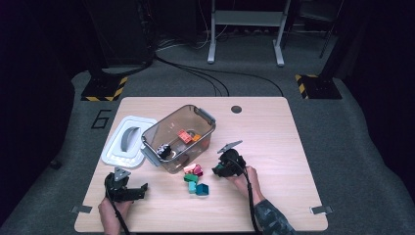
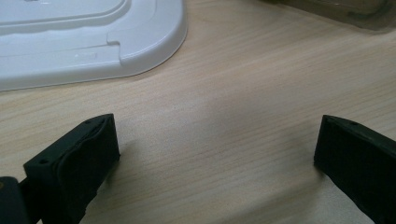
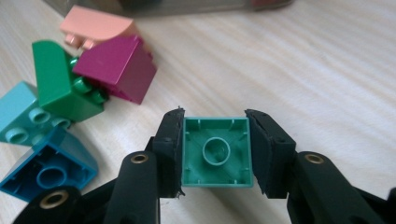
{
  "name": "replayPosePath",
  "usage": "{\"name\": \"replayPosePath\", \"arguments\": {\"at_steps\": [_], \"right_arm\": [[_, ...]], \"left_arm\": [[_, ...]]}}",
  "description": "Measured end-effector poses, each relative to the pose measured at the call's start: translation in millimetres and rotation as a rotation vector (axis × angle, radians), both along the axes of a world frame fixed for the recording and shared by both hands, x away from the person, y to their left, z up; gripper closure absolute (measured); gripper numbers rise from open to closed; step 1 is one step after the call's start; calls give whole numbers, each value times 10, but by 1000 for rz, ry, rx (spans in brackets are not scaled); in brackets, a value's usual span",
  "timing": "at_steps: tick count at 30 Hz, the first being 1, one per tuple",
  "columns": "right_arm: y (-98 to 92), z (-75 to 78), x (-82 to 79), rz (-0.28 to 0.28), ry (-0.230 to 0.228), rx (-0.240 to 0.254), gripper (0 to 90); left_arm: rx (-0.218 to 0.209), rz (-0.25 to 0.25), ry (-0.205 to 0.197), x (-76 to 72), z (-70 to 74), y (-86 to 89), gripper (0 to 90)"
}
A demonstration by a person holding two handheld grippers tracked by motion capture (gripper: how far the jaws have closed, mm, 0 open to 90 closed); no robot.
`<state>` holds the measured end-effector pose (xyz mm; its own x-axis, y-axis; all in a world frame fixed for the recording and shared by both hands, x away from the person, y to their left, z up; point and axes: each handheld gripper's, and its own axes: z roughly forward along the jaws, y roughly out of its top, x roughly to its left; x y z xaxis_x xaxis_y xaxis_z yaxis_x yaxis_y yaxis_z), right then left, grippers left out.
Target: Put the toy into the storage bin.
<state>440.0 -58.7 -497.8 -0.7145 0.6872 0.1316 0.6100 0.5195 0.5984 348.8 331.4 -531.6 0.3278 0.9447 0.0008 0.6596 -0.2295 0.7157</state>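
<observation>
My right gripper (image 3: 215, 140) is shut on a small green brick (image 3: 216, 154), hollow underside facing the camera, pads pressed on two opposite sides. It hovers just right of a brick pile (image 1: 195, 178) on the table: a pink brick (image 3: 95, 25), a magenta one (image 3: 116, 67), a dark green one (image 3: 58, 81), a light teal one (image 3: 18, 112) and a blue one (image 3: 46, 170). In the high view the right gripper (image 1: 219, 170) sits beside the clear bin (image 1: 208, 117). My left gripper (image 2: 217, 149) rests open on bare wood, nothing between its jaws.
The clear bin holds an orange brick (image 1: 185, 136) and a few other pieces. Its white lid (image 1: 128, 141) lies flat at the left, just beyond the left gripper (image 1: 139, 190). A round hole (image 1: 236, 108) is in the table near the far edge.
</observation>
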Motion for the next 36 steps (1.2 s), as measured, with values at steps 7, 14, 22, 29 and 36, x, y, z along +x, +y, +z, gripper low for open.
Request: {"name": "replayPosePath", "arguments": {"at_steps": [7, 14, 22, 29, 36], "right_arm": [[-130, 142, 93, -32, -55, 66, 588], [-227, 228, 254, -66, -84, 95, 588], [-304, 287, 460, -112, -106, 116, 589], [-359, 355, 622, -133, -115, 129, 589], [-363, 460, 716, -153, -126, 131, 589]], "left_arm": [[0, 0, -2, 2, -1, 0, 0], [1, -1, -3, 2, -1, 0, 0], [4, -2, 5, 0, 5, 2, 0], [0, -1, -3, 2, -1, 1, 0], [0, -1, -3, 1, -1, 1, 0]]}}
